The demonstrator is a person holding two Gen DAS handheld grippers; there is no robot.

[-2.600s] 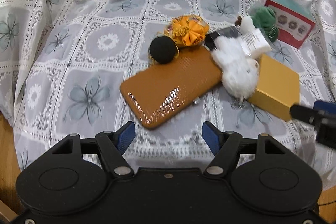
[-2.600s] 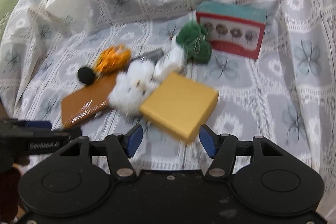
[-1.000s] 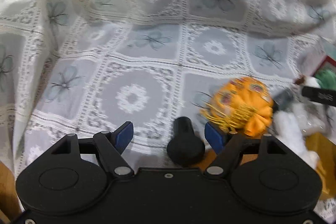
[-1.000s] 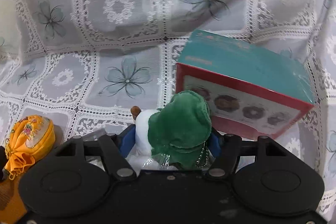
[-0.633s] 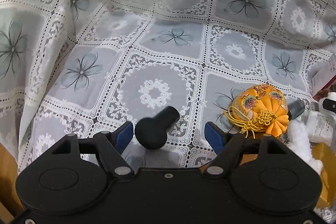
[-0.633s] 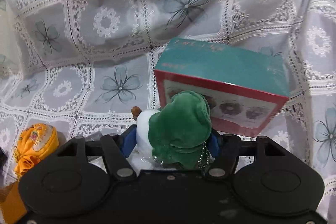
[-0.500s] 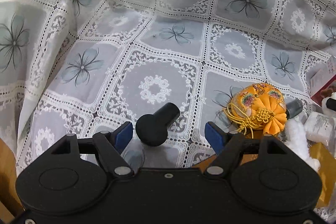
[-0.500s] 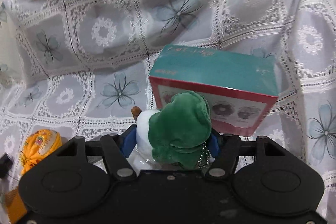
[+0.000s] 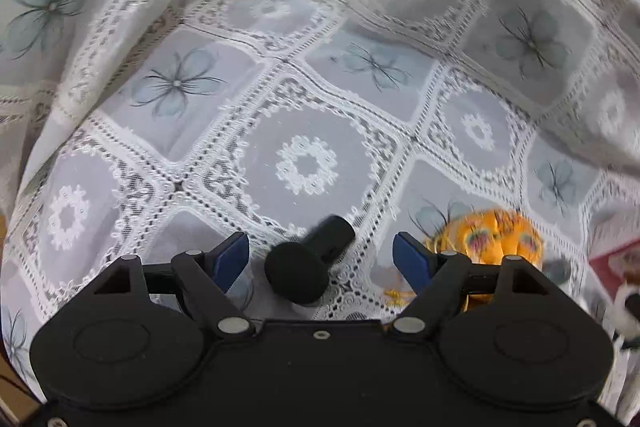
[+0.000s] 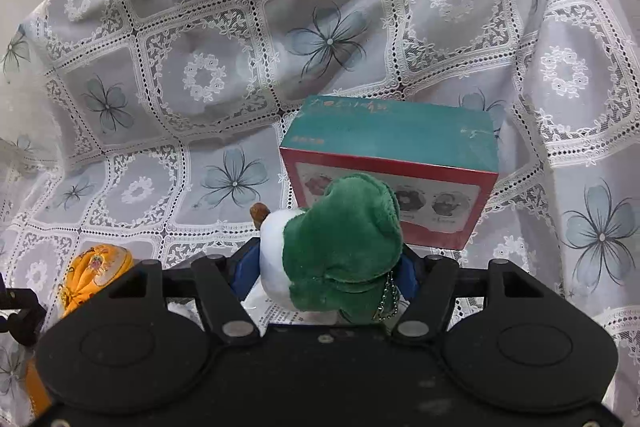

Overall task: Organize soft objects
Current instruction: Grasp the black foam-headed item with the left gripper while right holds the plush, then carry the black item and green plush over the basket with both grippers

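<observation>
Our right tool [image 10: 328, 263] clenched on the green plush toy [image 10: 344, 247] before the teal box [image 10: 392, 163], our left tool [image 9: 322, 253] spread wide, black foam piece [image 9: 306, 265] lying loose between its fingers on lace cloth [image 9: 308, 131], orange pouch [image 9: 494, 237] beside

Each wrist camera looked forward and down along its own jaws, close over the lace cloth [image 9: 308, 131]. Both views shared the orange pouch [image 9: 494, 237] [image 10: 94, 267].
</observation>
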